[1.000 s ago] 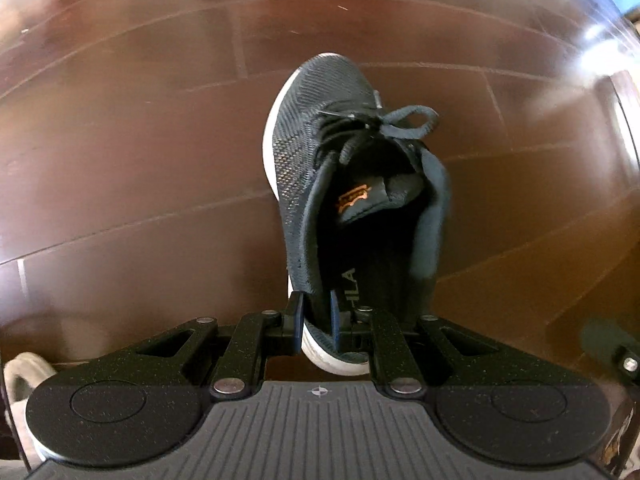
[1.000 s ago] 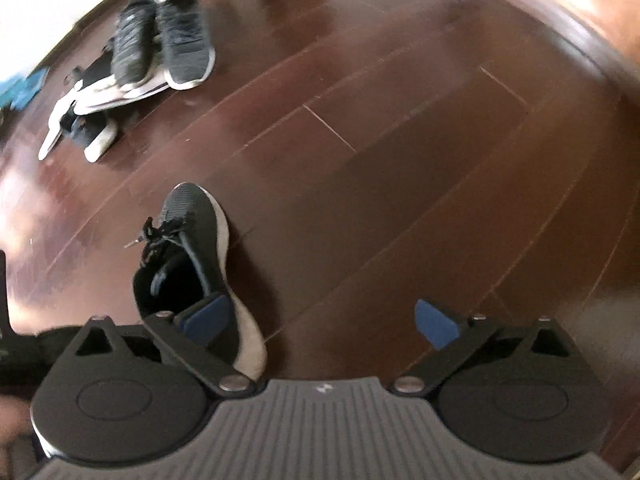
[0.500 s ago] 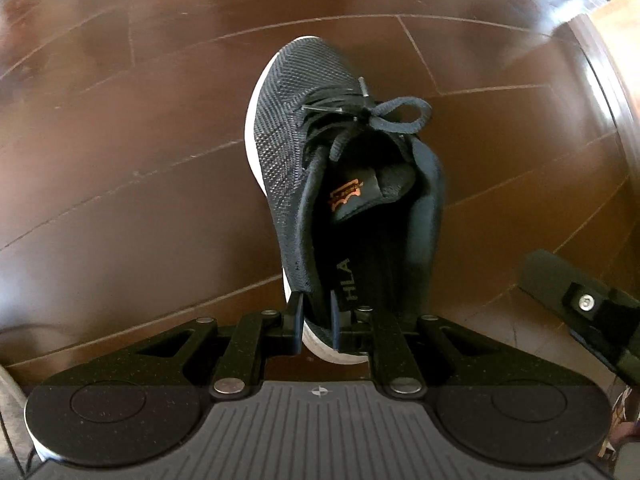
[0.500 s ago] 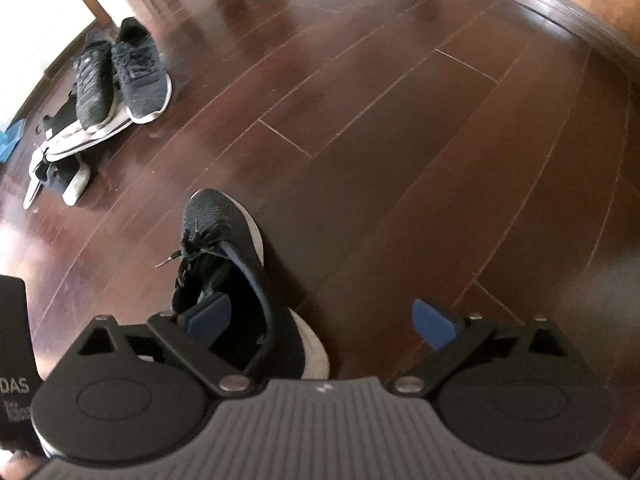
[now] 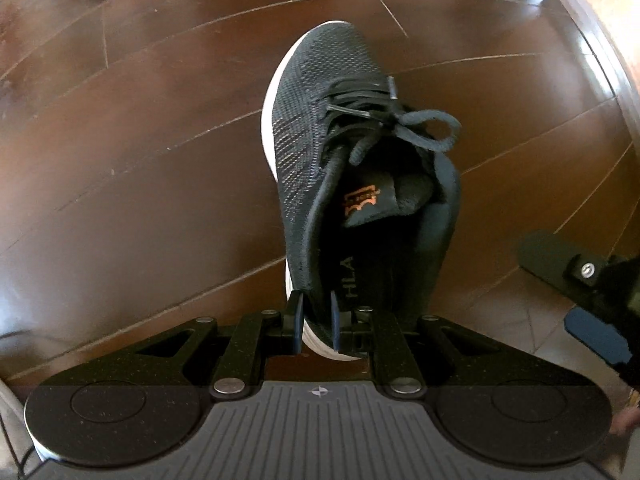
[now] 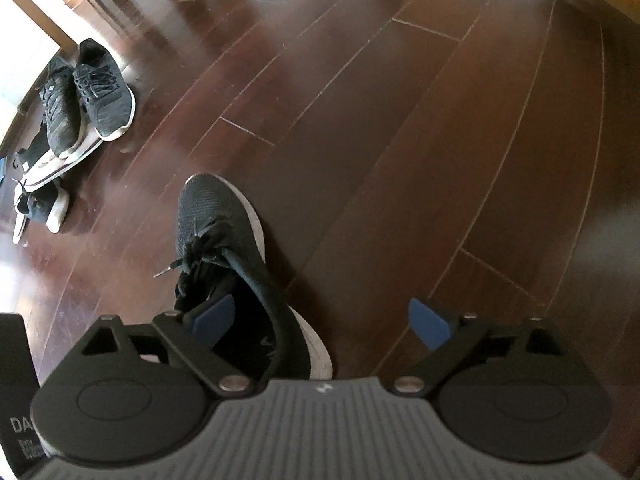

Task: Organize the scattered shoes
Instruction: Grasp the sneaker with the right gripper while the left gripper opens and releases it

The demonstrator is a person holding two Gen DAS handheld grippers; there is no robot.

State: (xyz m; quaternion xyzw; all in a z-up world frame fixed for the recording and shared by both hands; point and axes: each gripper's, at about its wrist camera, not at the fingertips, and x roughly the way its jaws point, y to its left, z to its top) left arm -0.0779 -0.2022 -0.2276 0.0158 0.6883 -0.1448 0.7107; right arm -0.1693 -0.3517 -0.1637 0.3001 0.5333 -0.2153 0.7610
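The left gripper (image 5: 315, 327) is clamped on the heel collar of the black sneaker (image 5: 352, 168), one finger outside the wall and one inside the opening — likely because that thin rim is the easiest part to pinch. The shoe points away with its toe over the dark wood floor (image 5: 140, 184); whether the sole touches the boards I cannot tell. The right gripper (image 6: 322, 322) hangs just beside it, fingers wide apart and holding nothing, probably kept free for another shoe. Well apart, by the bright doorway, the other shoes (image 6: 86, 96) lie clustered — a fair guess at where this one belongs.
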